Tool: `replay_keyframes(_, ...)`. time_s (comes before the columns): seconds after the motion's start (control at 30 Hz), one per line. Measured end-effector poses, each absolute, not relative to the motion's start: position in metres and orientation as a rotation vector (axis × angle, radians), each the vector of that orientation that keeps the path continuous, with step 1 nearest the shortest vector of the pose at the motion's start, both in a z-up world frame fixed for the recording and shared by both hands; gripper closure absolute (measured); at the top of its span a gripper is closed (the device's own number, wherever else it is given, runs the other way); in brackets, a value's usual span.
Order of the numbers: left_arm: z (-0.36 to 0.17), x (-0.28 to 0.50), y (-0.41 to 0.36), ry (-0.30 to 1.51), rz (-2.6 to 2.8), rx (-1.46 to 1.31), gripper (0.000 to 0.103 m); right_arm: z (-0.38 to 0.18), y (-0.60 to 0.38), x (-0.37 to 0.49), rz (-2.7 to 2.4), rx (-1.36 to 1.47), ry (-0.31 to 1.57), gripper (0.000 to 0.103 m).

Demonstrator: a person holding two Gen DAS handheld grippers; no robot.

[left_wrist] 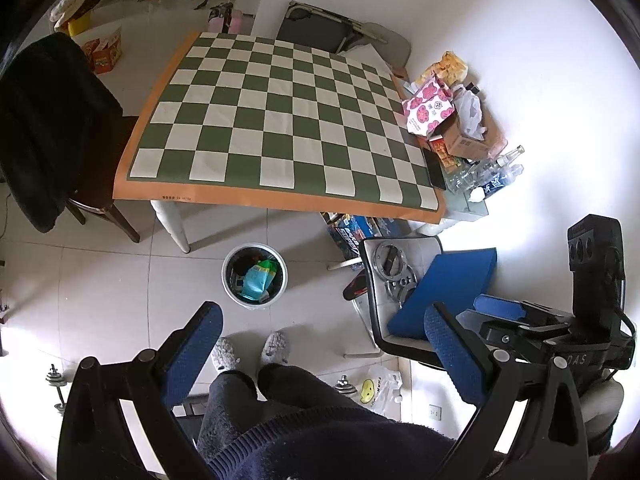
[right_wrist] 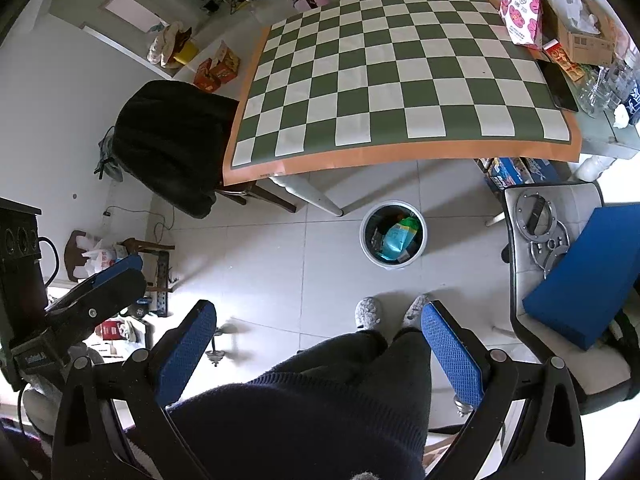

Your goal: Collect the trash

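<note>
The left gripper [left_wrist: 324,350] is held with its blue-padded fingers [left_wrist: 192,354] spread wide and nothing between them; the right gripper [right_wrist: 318,354] is likewise spread wide and empty, its pads [right_wrist: 452,354] framing the person's legs [right_wrist: 384,364] and grey slippers [right_wrist: 368,312]. Both are raised well above the tiled floor [right_wrist: 260,248], apart from every object; in the left view the right gripper is seen at the right edge, in the right view the left one at the left edge.

A round waste bin [left_wrist: 255,276] stands on the floor just off the near edge of the table [left_wrist: 276,120], close to its white front leg [left_wrist: 172,220]; inside it are seen a teal packet [left_wrist: 256,280] with a green top and some dark wrappers; the same bin [right_wrist: 393,234] shows in the right view with the packet lying tilted.

The table is covered by a green-and-cream chequered cloth with an orange border; along its right edge are crowded a pink flowered bag [left_wrist: 428,108], a cardboard box [left_wrist: 468,136], a white plastic bag [left_wrist: 472,110], clear bottles [left_wrist: 488,172] and a dark phone [left_wrist: 434,168]. A dark jacket [left_wrist: 44,120] is draped over the chair at the table's left edge. A blue pad [left_wrist: 444,284] and metal rings [left_wrist: 390,258] lie on a white chair seat near the right gripper.
</note>
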State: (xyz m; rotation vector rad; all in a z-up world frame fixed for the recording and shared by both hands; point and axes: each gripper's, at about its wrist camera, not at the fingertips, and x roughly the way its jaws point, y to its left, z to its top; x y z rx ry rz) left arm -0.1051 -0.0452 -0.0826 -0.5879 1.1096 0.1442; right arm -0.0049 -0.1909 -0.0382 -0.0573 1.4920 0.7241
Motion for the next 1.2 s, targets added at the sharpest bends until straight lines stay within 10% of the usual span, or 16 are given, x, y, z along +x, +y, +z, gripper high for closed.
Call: replay_keyframes(1.2,-0.082,-0.106,-0.04,1.109,0.136,-0.586,0.0,-0.026,-0.186,-0.004,0.738,-0.057,1.499,0.0)
